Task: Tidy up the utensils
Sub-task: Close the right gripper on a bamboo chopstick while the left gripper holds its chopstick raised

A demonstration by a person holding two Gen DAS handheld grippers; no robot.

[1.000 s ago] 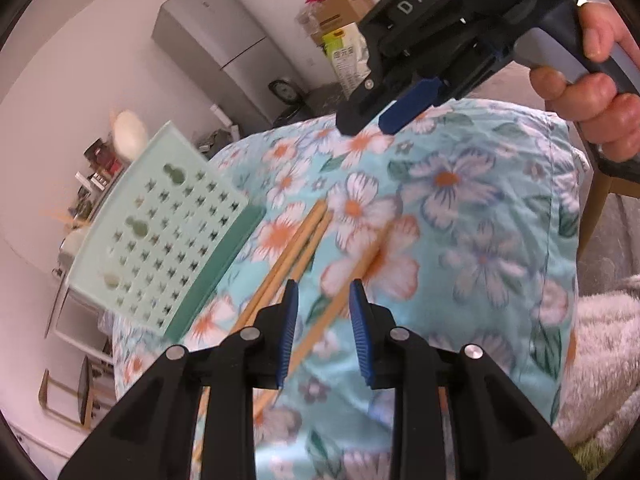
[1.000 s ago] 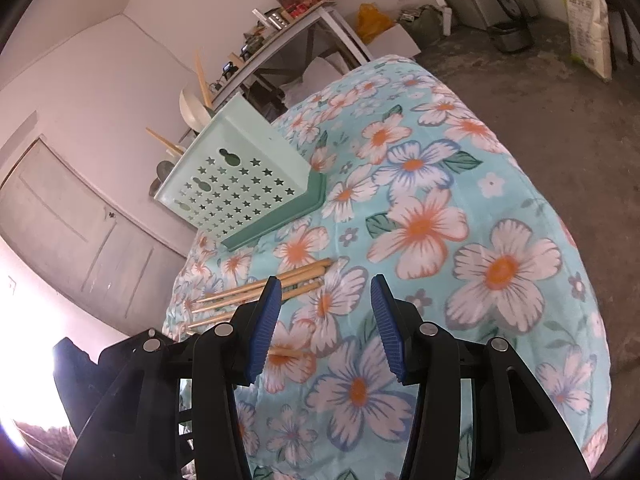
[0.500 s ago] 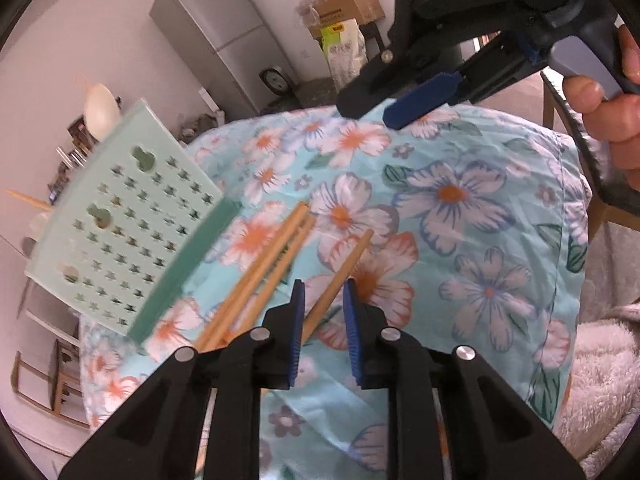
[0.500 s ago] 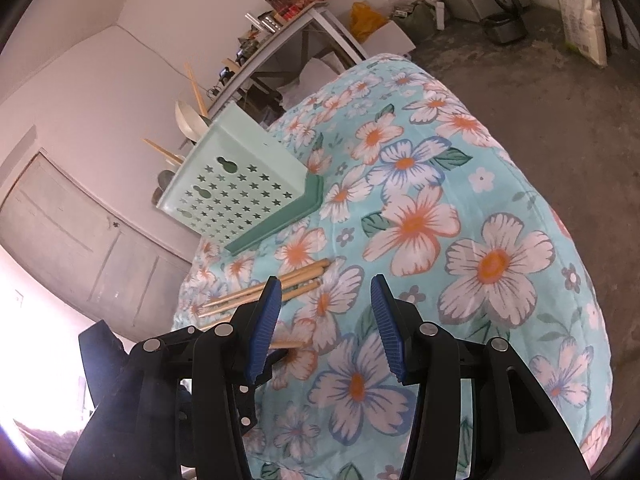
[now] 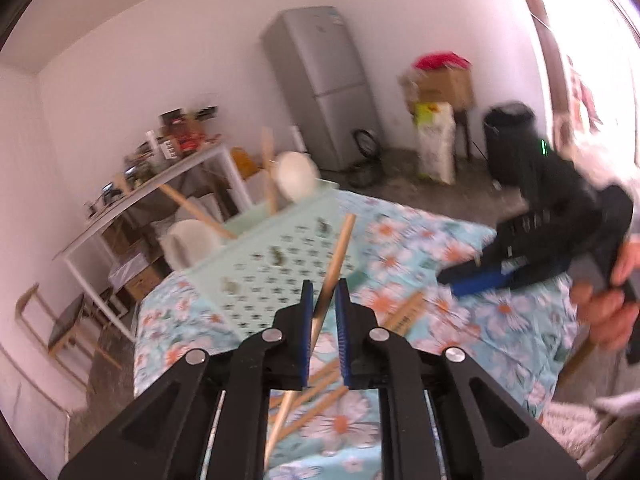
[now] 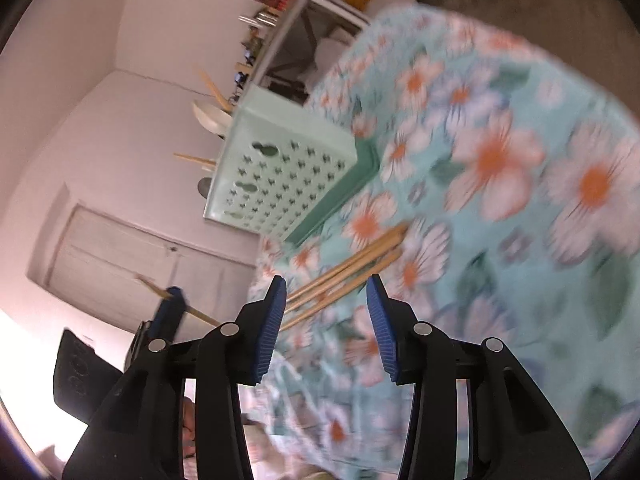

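Note:
My left gripper (image 5: 323, 288) has lifted one wooden chopstick (image 5: 340, 248) off the floral cloth; its jaws are closing, pads pressed on the stick, which slants up in front of the mint-green perforated basket (image 5: 260, 272). The basket holds pale spoons (image 5: 296, 174) and several sticks. Loose chopsticks (image 6: 352, 264) lie on the cloth by the basket (image 6: 288, 176). My right gripper (image 6: 326, 300) hovers over them, its jaws closing a little with nothing gripped between them. In the left wrist view the right gripper (image 5: 460, 282) is at the right, held by a hand (image 5: 608, 312). The left gripper (image 6: 172, 300) shows at lower left.
The table wears a floral cloth (image 5: 500, 328) that drops off at its edges. Behind it stand a grey fridge (image 5: 324, 88), a cluttered white shelf table (image 5: 152, 188), stacked boxes and a sack (image 5: 436, 148), and a wooden chair (image 5: 60, 328). A white door (image 6: 140, 264) is at left.
The left gripper narrowed onto one chopstick, then rose and rolled with it in front of the basket. The right gripper dropped closer to the remaining chopsticks and rolled.

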